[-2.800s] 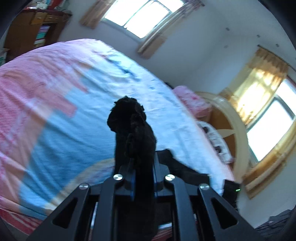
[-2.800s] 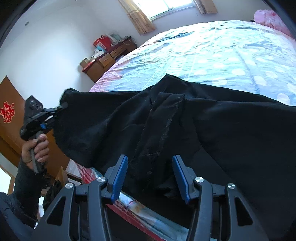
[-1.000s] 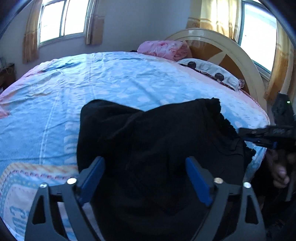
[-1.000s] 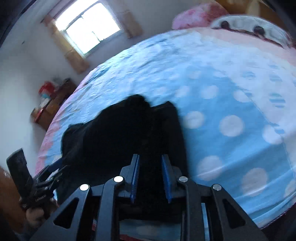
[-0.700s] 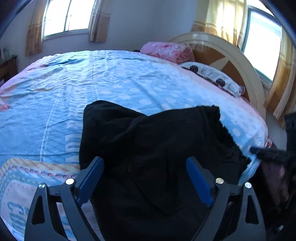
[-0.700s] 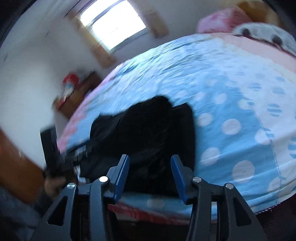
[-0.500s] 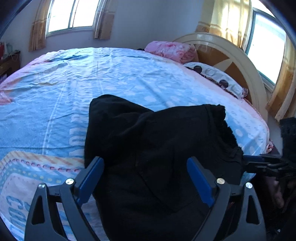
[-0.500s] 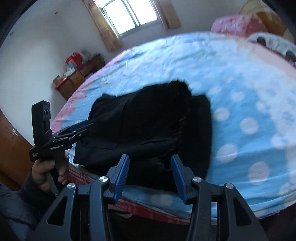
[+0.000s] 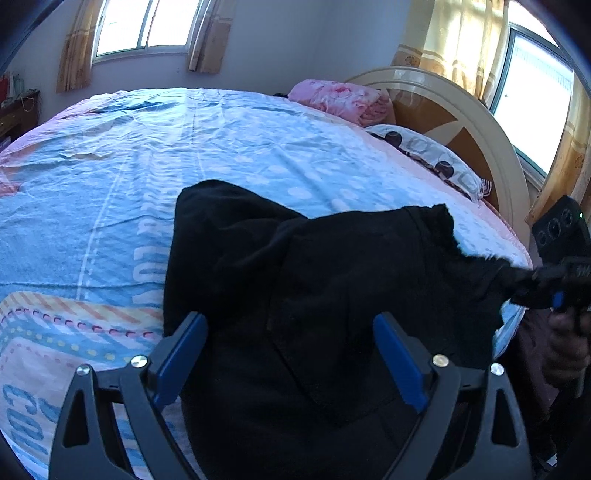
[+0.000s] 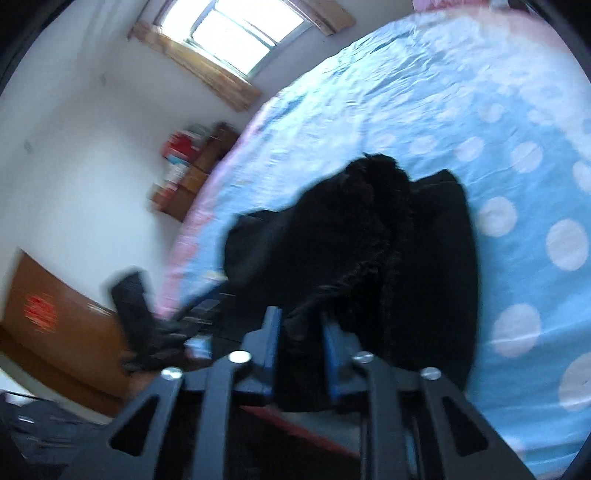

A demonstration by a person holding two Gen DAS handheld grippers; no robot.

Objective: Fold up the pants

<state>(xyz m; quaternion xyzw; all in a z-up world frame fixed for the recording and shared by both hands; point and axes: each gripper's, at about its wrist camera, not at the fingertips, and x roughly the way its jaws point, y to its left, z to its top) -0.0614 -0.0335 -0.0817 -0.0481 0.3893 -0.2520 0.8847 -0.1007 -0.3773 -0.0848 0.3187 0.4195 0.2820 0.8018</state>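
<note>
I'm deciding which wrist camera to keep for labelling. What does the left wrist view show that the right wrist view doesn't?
Only the left wrist view shows the headboard, the pillow, the folded pink blanket and the left gripper with jaws wide apart over the cloth. Only the right wrist view, which is blurred, shows the wooden cabinet and the right gripper closing on a bunch of fabric. Both show the black pants on the blue bedsheet.

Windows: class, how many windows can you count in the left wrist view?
2. One curtained window is in the far wall beyond the bed; another window is at right, behind the curved headboard. Others may be hidden.
</note>
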